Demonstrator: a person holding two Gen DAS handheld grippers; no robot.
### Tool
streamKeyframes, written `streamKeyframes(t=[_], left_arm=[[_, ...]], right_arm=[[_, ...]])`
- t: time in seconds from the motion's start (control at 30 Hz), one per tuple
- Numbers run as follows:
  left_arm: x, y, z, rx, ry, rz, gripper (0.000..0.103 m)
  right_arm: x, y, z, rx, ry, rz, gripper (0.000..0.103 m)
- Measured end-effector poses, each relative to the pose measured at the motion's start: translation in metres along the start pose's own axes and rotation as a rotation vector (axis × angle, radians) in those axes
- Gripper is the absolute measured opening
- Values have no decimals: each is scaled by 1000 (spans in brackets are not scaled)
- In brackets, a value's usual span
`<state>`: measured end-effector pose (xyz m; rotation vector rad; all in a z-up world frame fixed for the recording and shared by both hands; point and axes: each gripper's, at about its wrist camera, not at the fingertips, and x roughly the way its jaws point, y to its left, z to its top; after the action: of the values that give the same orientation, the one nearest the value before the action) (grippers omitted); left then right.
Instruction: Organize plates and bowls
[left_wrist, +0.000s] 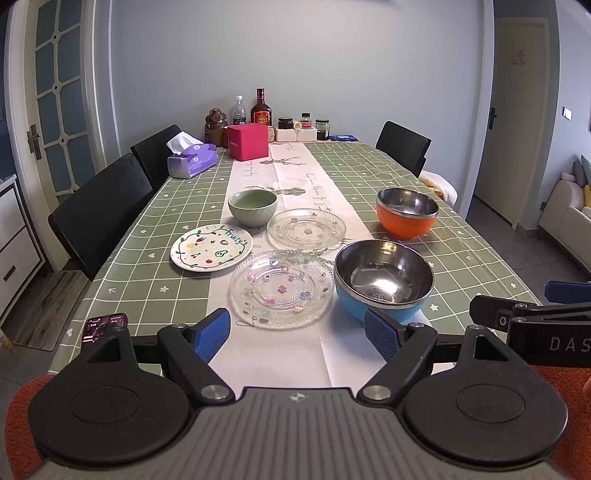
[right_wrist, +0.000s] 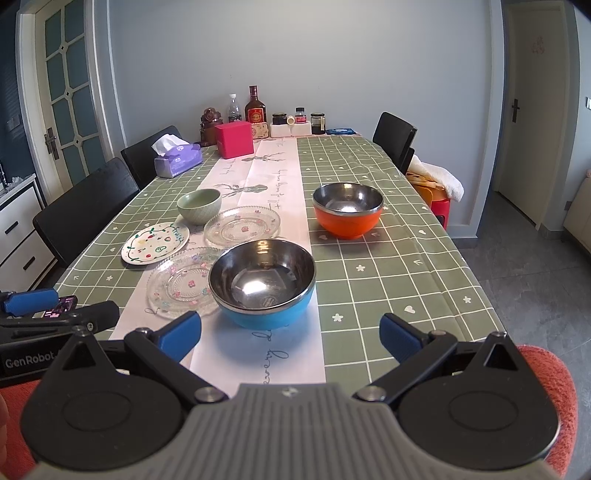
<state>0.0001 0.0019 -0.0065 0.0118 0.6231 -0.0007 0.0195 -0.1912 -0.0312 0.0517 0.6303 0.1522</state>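
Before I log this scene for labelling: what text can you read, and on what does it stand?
"Fruity" on the painted white plate.
"DAS", cut off by the frame edge, on the right claw's body.
"GenRobot" on the left claw's body.
Cursive script on the white table runner: not clearly legible.
Red bottle label, jars, tissue box: too small to read.

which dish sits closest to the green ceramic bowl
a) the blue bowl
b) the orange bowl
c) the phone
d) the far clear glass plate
d: the far clear glass plate lies right beside the green ceramic bowl, their rims nearly meeting, while the blue bowl and the orange bowl stand well off to the right.
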Motion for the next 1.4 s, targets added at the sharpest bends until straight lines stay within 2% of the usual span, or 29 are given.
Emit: streamKeyframes(t=[0.57, 0.7, 0.93, 1.03, 1.13, 1.2, 1.3, 1.4], left_arm=[[0, 0, 1, -1, -2, 0, 96], [0, 2, 0, -22, -7, -28, 96], [4, 6, 3, -16, -16, -40, 90], [8, 9, 5, -26, -12, -83, 78], [13, 2, 8, 33, -26, -75, 70], [17, -3, 10, 72, -38, -63, 70], [28, -10, 13, 106, -24, -111, 70], [41, -12, 16, 96, -21, -142, 70]], right_arm=[[3, 2, -1, -4, 8, 0, 100], [4, 2, -1, -2, 14, 4, 100], [12, -8, 0, 40, 21, 20, 100], [16, -11, 2, 40, 20, 27, 100], [20, -10, 4, 0, 15, 15, 100], [22, -11, 7, -15, 0, 18, 100], [30, -14, 13, -24, -3, 30, 100], [41, -16, 20, -36, -6, 17, 100]])
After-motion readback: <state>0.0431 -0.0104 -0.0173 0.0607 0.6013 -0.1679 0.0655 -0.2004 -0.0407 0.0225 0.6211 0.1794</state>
